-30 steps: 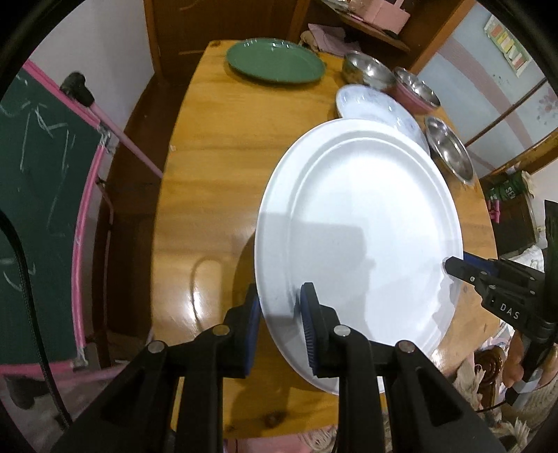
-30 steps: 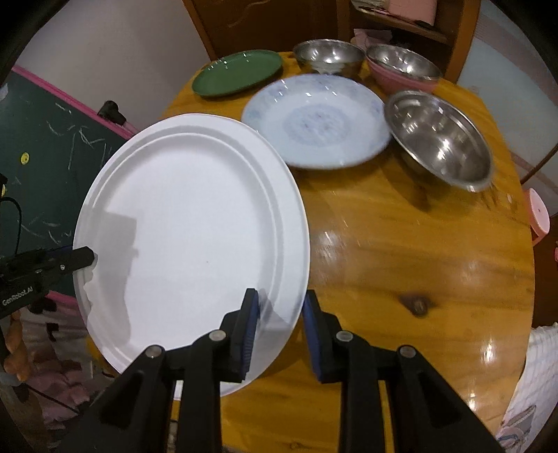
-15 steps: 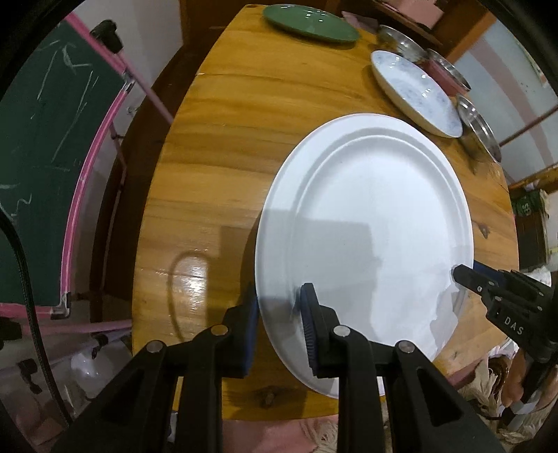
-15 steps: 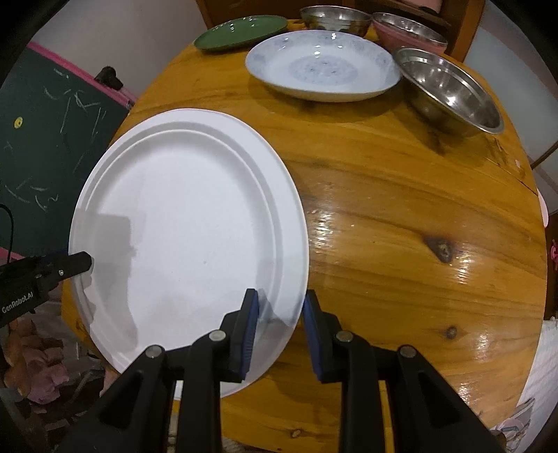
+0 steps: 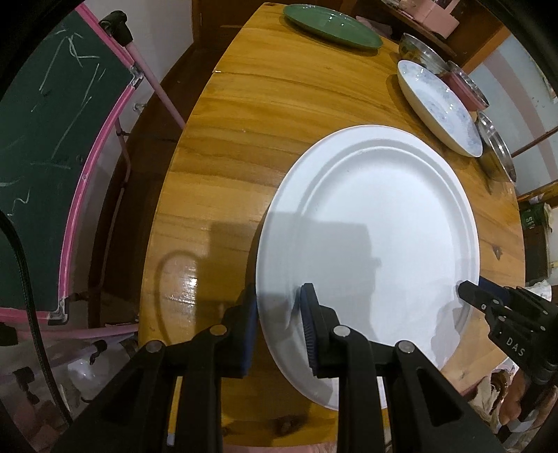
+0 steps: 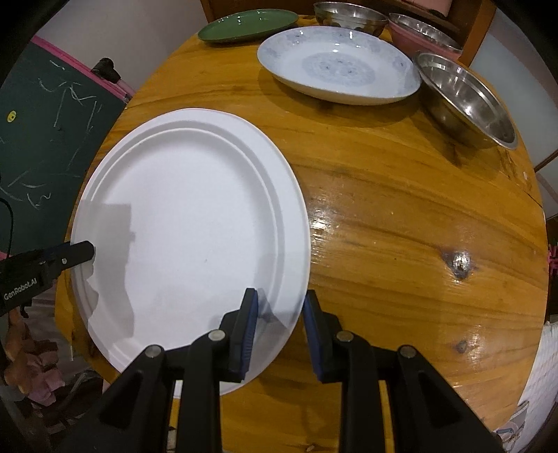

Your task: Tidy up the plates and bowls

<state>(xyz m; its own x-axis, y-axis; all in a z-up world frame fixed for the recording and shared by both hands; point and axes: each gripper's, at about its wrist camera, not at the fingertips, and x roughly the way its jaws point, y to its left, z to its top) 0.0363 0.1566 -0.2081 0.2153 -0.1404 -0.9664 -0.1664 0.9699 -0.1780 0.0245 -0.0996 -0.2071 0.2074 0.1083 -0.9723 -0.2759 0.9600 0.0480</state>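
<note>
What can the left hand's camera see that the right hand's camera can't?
Only the left wrist view shows the right gripper coming in from the side, and the chalkboard's pink bottom corner. Only the right wrist view shows the left gripper from the side, the inside of the big steel bowl and the dark knot in the wood. Both show the white plate held at its rim from opposite sides, the green plate, the blue patterned plate and the wooden table.

Overhead glare, fisheye-warped, vignetted edges
</note>
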